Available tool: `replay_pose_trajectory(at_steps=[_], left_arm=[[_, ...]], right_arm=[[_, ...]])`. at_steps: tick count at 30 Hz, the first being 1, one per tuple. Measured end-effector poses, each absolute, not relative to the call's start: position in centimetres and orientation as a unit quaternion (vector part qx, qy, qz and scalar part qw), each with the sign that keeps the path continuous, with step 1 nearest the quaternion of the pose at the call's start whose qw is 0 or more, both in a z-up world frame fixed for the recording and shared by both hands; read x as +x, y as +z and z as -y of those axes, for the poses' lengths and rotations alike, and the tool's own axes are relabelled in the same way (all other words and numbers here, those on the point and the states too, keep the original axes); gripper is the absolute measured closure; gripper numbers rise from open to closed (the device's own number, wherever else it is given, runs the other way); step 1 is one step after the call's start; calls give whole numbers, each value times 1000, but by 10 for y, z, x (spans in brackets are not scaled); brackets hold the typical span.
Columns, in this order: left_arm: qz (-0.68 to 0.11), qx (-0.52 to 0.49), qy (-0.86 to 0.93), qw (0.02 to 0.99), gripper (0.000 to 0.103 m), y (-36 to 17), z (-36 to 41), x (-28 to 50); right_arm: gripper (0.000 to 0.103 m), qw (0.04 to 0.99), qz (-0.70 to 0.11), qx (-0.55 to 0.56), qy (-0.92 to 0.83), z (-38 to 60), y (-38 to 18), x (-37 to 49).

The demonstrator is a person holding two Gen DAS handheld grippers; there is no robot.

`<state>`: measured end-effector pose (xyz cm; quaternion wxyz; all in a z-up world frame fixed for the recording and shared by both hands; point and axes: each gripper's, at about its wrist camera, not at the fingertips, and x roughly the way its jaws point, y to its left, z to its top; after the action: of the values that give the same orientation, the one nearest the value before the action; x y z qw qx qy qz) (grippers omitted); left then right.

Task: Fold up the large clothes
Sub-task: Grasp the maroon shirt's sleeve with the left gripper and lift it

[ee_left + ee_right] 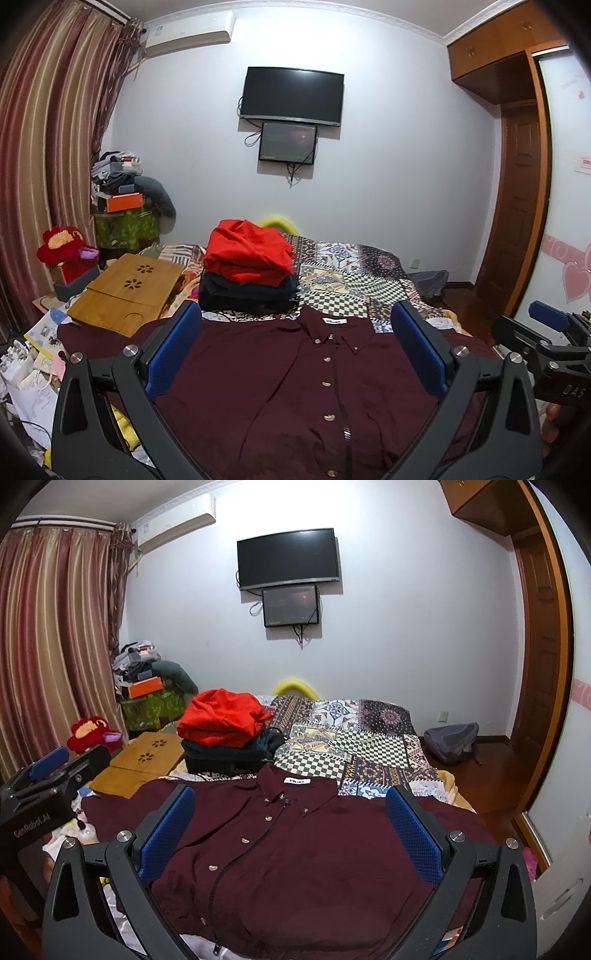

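A dark maroon button-up shirt [295, 387] lies spread flat on the bed, front up, collar toward the far wall, sleeves out to both sides. It also shows in the right wrist view [295, 849]. My left gripper [295, 332] is open and empty, hovering over the shirt's chest with blue pads [171, 347] wide apart. My right gripper [290, 812] is open and empty over the shirt too. Each gripper shows at the edge of the other's view: the right one [550, 332], the left one [51, 764].
A stack of folded clothes, red on top [247, 254] and dark below, sits behind the collar on the patchwork bedspread [351, 273]. A bamboo lap desk [125, 291] lies at the left. Papers and clutter lie at the bed's left edge. A backpack [450, 738] is on the floor.
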<state>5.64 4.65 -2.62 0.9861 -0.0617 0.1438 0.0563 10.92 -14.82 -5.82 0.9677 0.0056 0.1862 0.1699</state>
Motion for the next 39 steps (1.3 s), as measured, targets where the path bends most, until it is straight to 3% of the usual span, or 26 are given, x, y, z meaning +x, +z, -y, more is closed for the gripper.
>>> replay_pose_trajectory(at_steps=[18,29,37,39], left_arm=[[-188,-89,196,958,0,-58,-160,121],[-259,-141,309,904,0,-132,-310,136],[-341,-305,276,845,1,-217,-419,129],[-348,-372,256,822,8,-241,-442,125]], right_arm=[[1,949,-269,-12,165,120,-76,185],[1,933,-326,-47,144,95,-98,228],[1,927,-344,-50,137,82,-102,245],[1,926,-348,-53,138,77,-103,248]])
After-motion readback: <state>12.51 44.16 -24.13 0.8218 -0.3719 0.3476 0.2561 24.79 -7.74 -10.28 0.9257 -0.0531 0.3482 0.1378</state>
